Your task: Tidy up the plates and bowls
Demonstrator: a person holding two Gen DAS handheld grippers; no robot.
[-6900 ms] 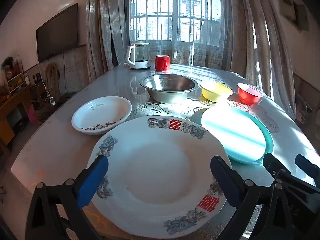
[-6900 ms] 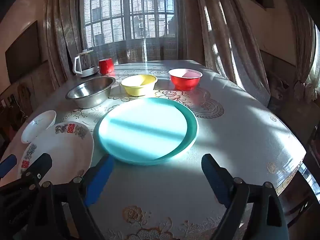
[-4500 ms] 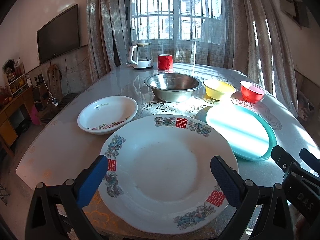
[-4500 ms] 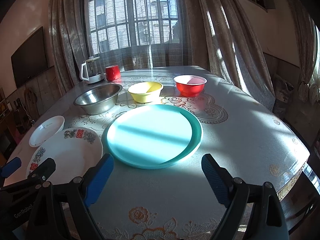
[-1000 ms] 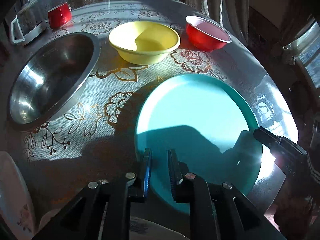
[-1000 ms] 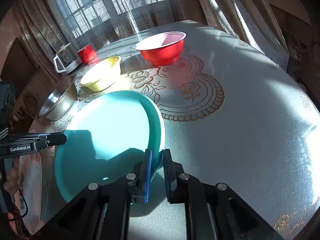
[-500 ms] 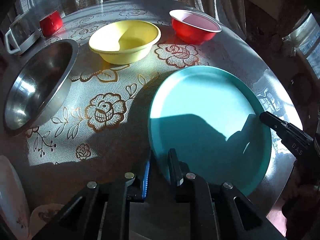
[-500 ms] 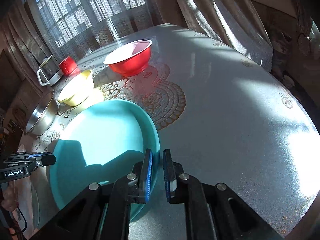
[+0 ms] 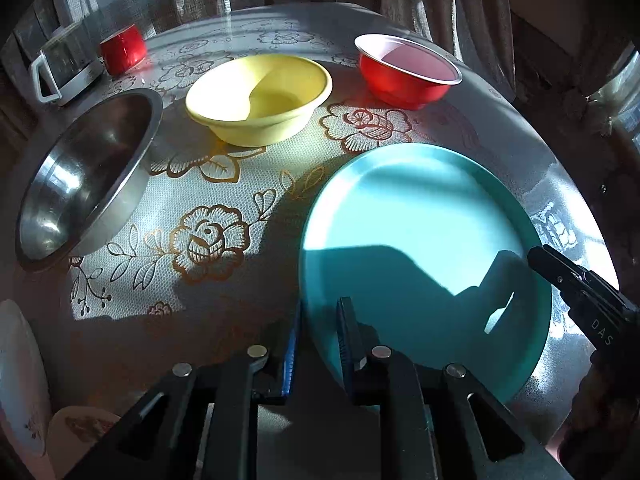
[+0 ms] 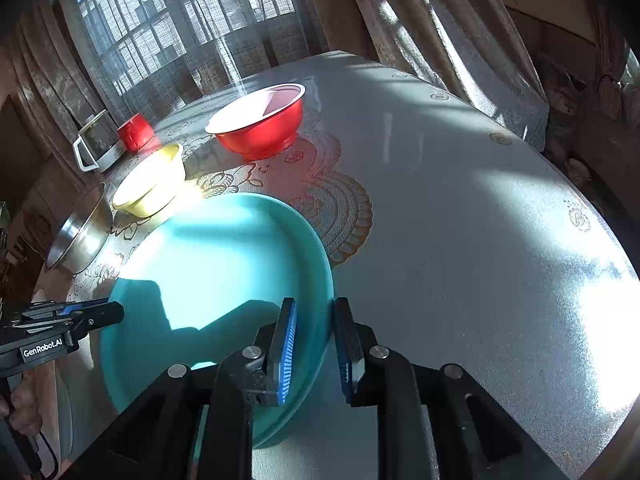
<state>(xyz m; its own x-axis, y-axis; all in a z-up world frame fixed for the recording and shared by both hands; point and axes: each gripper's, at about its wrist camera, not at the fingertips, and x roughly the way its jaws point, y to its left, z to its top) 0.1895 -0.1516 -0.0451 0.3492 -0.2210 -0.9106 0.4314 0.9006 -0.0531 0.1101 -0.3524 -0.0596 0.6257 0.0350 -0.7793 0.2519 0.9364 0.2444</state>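
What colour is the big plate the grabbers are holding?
Teal plate; clearest in the left wrist view.

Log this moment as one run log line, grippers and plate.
left gripper: shut on teal plate left rim | right gripper: shut on opposite rim | plate: held by both above table | bowls: untouched

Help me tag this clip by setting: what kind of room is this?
Most likely a home dining room: a table under a floral lace cloth, a barred window with curtains, and an electric kettle beside a red mug.
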